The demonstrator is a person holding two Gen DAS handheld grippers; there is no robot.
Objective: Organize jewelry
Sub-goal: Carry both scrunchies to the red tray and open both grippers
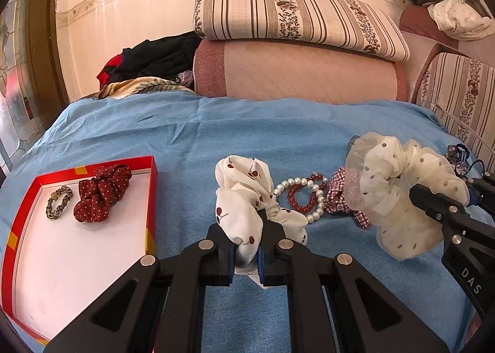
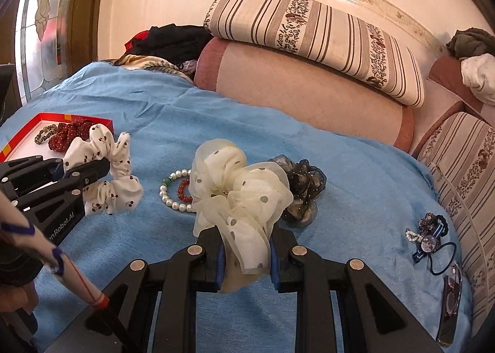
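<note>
Both claws are busy: the left gripper (image 1: 246,252) is clamping the white cherry-print scrunchie (image 1: 247,198), jaws pinched on a fold of it, and it's hanging just above the blue blanket (image 1: 185,133), near the tray's right wall. The right gripper (image 2: 244,263) is squeezing the cream dotted scrunchie (image 2: 238,195) the same way, fabric bunched btwn the blue pads, held up over the blanket's middle. Progress so far looks like approx a third: the red tray (image 1: 151,198) on the left is already holding 2 pcs, a dark red dotted scrunchie (image 1: 103,193) and a small leopard-print band (image 1: 58,202), lying side by side, not touching as far as I can tell. Still left on the blanket: a pearl bracelet (image 1: 309,195) w/ a red bead bracelet (image 1: 304,195) lying inside its loop, a checked scrunchie (image 1: 343,198) just beside them, a dark sheer scrunchie (image 2: 301,190) behind the cream one, plus a small heap of hair ties and clips (image 2: 430,235) well off to the right, near the striped cushion. So I'm guessing the 2 held scrunchies are going to the tray next, left one being closest, then 4-5 more pickups. Pearls prob the fiddly ones, thin and flat on soft cloth.
</note>
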